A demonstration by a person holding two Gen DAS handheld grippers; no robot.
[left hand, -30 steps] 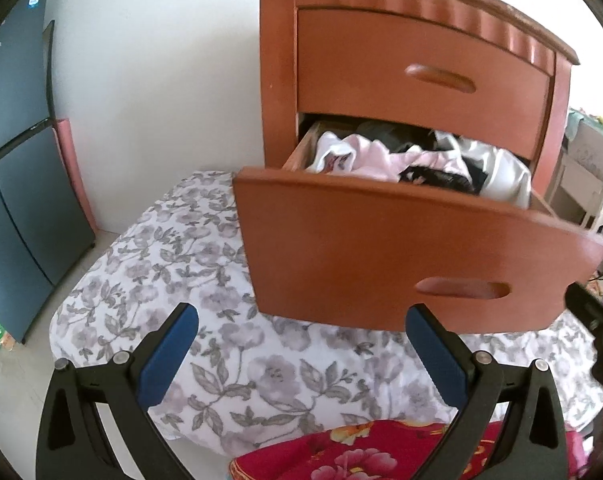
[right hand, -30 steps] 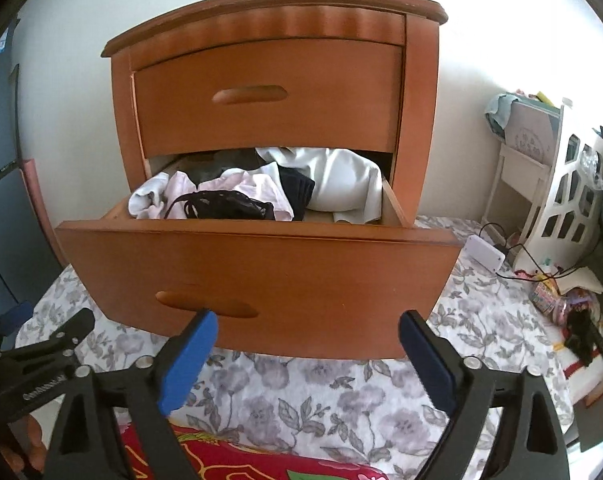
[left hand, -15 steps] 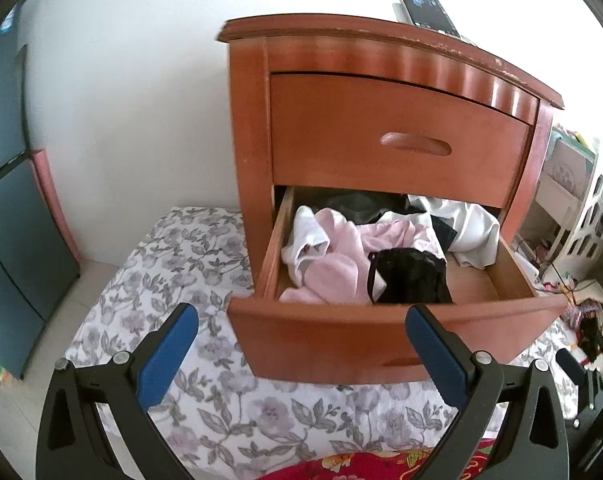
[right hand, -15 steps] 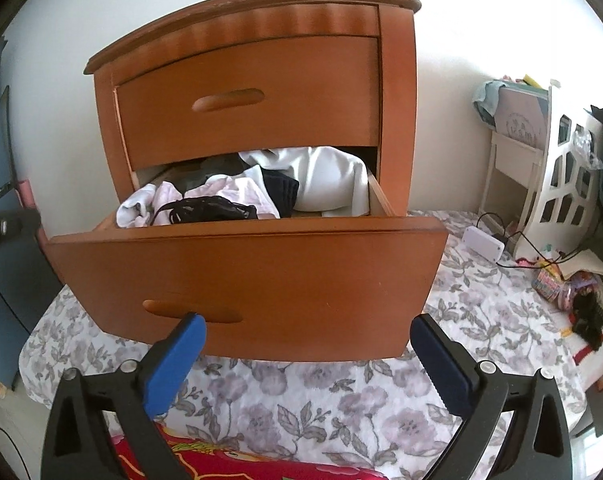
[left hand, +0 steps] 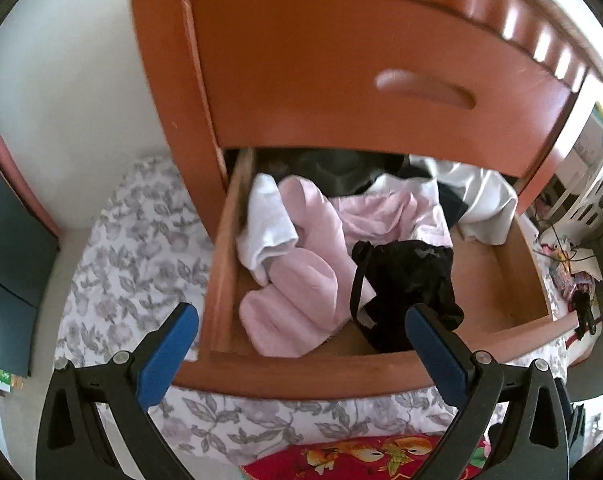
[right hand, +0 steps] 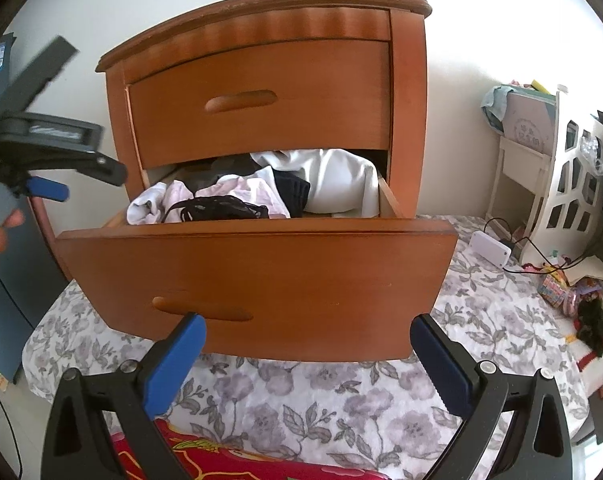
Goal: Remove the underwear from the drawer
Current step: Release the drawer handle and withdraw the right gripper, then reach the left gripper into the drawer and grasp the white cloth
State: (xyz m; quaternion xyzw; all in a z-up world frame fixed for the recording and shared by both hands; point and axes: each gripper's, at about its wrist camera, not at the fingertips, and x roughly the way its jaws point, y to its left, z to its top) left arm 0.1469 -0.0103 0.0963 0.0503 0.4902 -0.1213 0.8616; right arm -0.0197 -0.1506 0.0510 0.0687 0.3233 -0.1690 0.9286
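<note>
1. The black lace underwear (left hand: 405, 280) lies in the front of the open orange-brown wooden drawer (left hand: 221, 264), beside a pink garment (left hand: 301, 292).
2. The left gripper (left hand: 301, 344), wide and empty, hangs right above it, pointing down.
3. The right gripper (right hand: 307, 354), wide and empty, sits lower, outside the drawer front; the left is nearer.

Left tongs (left hand: 301, 344) and right tongs (right hand: 307, 354) share one build: black triangular frames with cut-out openings, silver round screws at the joints, and flat bright-blue pads (left hand: 167, 350) lining each finger's inner face.
</note>
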